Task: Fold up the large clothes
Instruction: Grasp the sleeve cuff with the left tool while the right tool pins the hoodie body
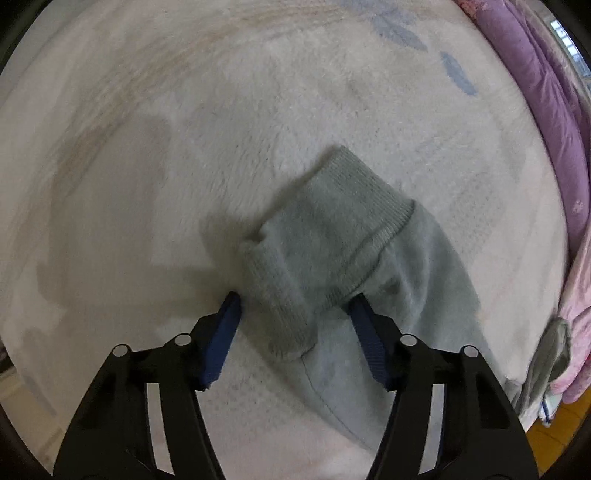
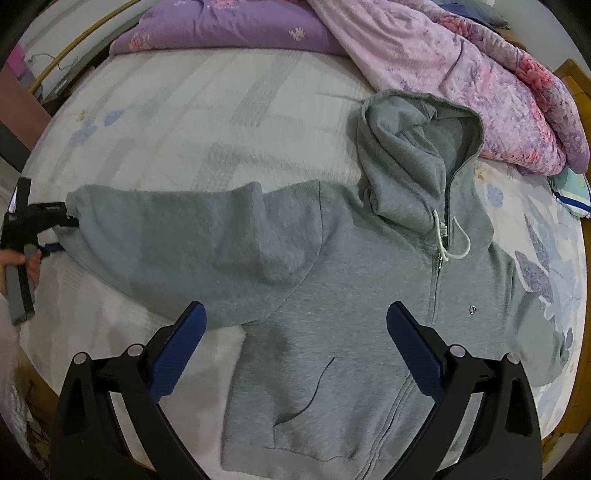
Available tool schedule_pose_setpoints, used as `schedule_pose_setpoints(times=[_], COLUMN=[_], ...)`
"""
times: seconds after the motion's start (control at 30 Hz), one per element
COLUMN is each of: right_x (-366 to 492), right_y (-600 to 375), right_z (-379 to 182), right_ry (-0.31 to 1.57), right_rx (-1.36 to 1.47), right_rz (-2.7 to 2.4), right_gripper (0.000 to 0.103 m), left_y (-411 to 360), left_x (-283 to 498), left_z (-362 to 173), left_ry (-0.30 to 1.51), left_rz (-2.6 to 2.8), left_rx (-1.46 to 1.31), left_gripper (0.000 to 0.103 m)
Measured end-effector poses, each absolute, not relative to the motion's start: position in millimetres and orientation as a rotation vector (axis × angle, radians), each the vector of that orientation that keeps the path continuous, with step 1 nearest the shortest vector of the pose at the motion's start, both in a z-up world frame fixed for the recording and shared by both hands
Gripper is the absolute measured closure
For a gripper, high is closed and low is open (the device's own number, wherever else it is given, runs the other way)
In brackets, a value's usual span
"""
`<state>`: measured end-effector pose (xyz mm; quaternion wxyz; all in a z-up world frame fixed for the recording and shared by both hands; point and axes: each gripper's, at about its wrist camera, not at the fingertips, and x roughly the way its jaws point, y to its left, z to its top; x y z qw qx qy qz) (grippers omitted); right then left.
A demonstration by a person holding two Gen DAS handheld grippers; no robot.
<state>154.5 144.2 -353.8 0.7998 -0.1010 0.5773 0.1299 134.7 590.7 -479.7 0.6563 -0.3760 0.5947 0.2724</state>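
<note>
A grey zip hoodie [image 2: 351, 295] lies face up on the bed, hood [image 2: 413, 155] toward the quilts, one sleeve [image 2: 184, 240] stretched out to the left. In the left wrist view the sleeve's ribbed cuff [image 1: 332, 221] lies bunched on the sheet. My left gripper [image 1: 295, 301] points down over it, and its blue fingertips [image 1: 231, 302] stand at the cuff's two sides without squeezing it. The right wrist view shows that left gripper [image 2: 64, 234] at the sleeve's end, held by a hand [image 2: 14, 258]. My right gripper [image 2: 297, 306] hovers open above the hoodie's chest, with nothing between its pads.
The bed has a pale fleecy sheet [image 2: 184, 122] with faint blue leaf prints. A purple quilt [image 2: 221, 26] and a pink floral quilt [image 2: 480, 74] are heaped at the head of the bed, close to the hood. Wooden floor [image 1: 554, 424] shows past the bed's edge.
</note>
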Motion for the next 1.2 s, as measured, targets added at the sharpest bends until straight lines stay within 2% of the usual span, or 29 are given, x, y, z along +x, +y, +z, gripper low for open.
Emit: schedule_pose_setpoints(times=[0.07,0.1,0.13,0.2,0.23,0.3,0.33,0.4,0.5,0.6,0.87,1.07,1.2], right_x=[157,160,162,168,172,181,185,195,202,205,213,214,217], right_y=[143,143,143,142,142,139,137,129,124,122,124,116,110], right_z=[-360,-363,-365,-368,-369,-374,-377,-390,-410,-430,-496,-495,-494], right_ry=[1.244,1.250,1.257,1.259,1.256,1.267,1.278,1.318,1.346,1.387,1.481,1.477,1.493], right_rx=[-0.217,-0.214,-0.210,-0.200,-0.191,-0.151,-0.120,-0.037,0.010,0.030,0.090,0.148,0.165], right_rz=[0.280,0.285,0.290,0.305,0.313,0.332,0.347,0.376,0.408,0.434,0.439,0.454,0.485], right_gripper=[0.011,0.019,0.023,0.038,0.041,0.060,0.065,0.089,0.099,0.102,0.102,0.102,0.102], left_y=[592,590,589,587,586,582,575,570,551,532,464,362,277], left_x=[137,137,137,134,133,130,129,127,126,129,143,173,197], left_z=[-475,-467,-461,-446,-436,-417,-404,-382,-356,-329,-259,-199,-178], left_ry=[1.324,1.292,1.272,1.237,1.227,1.202,1.185,1.155,1.109,1.068,0.987,0.910,0.873], left_rz=[0.614,0.580,0.568,0.578,0.588,0.611,0.621,0.650,0.658,0.662,0.639,0.480,0.350], left_rx=[-0.823,-0.787,-0.764,-0.719,-0.677,-0.614,-0.587,-0.516,-0.434,-0.377,-0.277,-0.166,-0.108], left_gripper=[0.058,0.082,0.090,0.091,0.091,0.091,0.091,0.091,0.091,0.091,0.091,0.091,0.091])
